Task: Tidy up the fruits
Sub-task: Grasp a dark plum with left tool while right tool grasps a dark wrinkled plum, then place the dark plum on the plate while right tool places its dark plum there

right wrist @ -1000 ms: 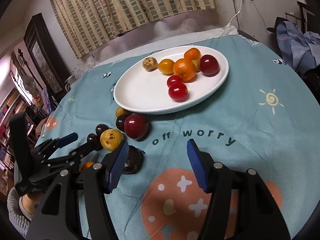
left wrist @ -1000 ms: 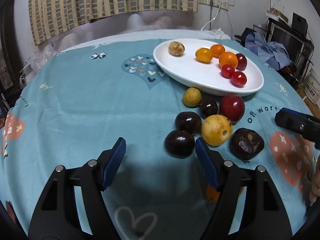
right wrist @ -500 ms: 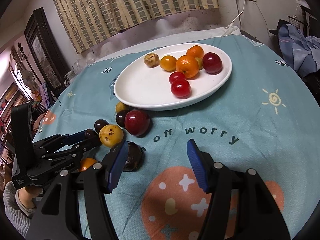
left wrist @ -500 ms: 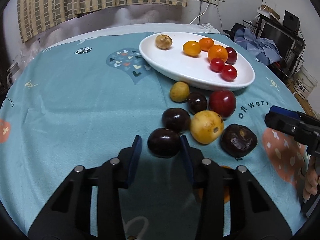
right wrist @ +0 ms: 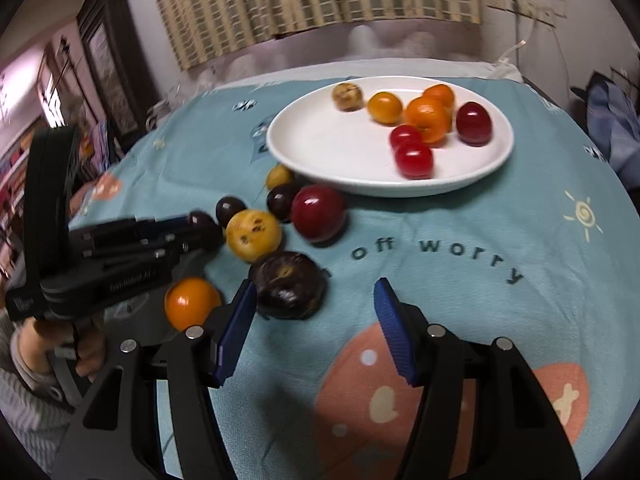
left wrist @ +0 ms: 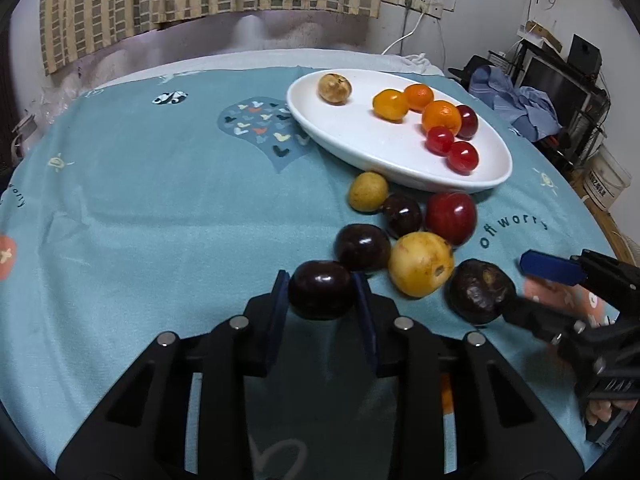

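A: On the left we have our left claw [left wrist: 321, 295], its jaws closing with a dark plum [left wrist: 321, 290] between them; both blue pads [left wrist: 280, 294] seem to touch its sides. The plum sits low over the teal cloth [left wrist: 160, 200] on the counter.

B: We see that claw from the right wrist view too [right wrist: 200, 226], with a hand [right wrist: 52, 340] gripping its handle at the left edge. The plum's dark end just shows at its tip.

A: Just right of the held plum lies a second dark plum [left wrist: 362, 247], then a yellow fruit [left wrist: 420, 264] touching it. Behind those we have a small yellow fruit [left wrist: 368, 191], a small dark one [left wrist: 402, 216] and a red plum [left wrist: 451, 218], all bunched against the plate's near rim.

B: The white plate [left wrist: 360, 140] holds a brown fruit [left wrist: 335, 88], three orange ones [left wrist: 390, 105] and three red ones [left wrist: 463, 156].

A: Further right, a wrinkled dark fruit [left wrist: 481, 291] lies on the cloth beside the yellow one.

B: Our right claw [right wrist: 312, 320] stands half wide with nothing between its pads. The wrinkled fruit [right wrist: 289, 285] is just ahead of its left finger [right wrist: 234, 332], near but apart as far as we can tell. An orange fruit [right wrist: 192, 302] lies left of that finger, under the left claw.
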### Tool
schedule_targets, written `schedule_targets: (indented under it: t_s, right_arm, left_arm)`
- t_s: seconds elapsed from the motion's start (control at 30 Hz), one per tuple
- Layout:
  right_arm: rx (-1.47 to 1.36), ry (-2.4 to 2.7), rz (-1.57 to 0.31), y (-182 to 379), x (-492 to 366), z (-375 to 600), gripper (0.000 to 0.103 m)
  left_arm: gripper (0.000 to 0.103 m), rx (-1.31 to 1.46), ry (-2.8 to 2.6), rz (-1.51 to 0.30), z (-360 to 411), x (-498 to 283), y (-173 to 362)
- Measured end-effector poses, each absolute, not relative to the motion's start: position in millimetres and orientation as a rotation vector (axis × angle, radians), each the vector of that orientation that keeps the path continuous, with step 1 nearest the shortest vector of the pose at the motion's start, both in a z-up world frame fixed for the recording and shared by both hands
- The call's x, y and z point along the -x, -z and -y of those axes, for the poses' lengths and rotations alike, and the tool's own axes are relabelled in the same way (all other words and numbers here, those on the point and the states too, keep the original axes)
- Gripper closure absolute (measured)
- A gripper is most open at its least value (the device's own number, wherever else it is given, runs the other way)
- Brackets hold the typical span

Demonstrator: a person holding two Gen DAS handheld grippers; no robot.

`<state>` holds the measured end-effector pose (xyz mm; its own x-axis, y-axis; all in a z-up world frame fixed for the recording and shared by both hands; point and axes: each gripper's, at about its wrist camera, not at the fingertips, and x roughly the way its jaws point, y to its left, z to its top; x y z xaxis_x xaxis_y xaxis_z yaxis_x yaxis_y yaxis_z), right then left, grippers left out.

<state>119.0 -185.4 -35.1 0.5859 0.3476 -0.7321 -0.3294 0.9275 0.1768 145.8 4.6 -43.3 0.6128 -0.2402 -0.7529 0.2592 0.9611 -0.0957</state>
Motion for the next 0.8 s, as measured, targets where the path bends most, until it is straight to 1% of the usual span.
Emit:
schedule_targets:
  t_s: [0.23,0.27,0.43,0.57,0.8]
  right_arm:
    - [0.006,-0.415,-0.904,44.7,-133.0,167.2,0.043]
    - [-0.002,-0.417,-0.900,44.0,-133.7,166.8,0.048]
    - [-0.023,-0.442,-0.906,46.7,-135.6,166.9,0.057]
    - [-0.050,-0.450,-0.903,46.1,-133.8,173.7,0.058]
    - [-0.103,-0.441,-0.869,35.5,-127.9,190.6,0.058]
  left_arm:
    - [0.069,-0.027,0.288,-0.881,-2.6,-148.9,45.7]
    - [0.069,-0.025,0.288,-0.880,-2.8,-149.5,45.7]
    - [0.069,-0.018,0.296,-0.881,-2.3,-154.2,46.1]
    - [0.070,0.001,0.310,-0.871,-5.3,-152.6,44.5]
    - [0.071,0.000,0.289,-0.789,-13.4,-136.8,29.6]
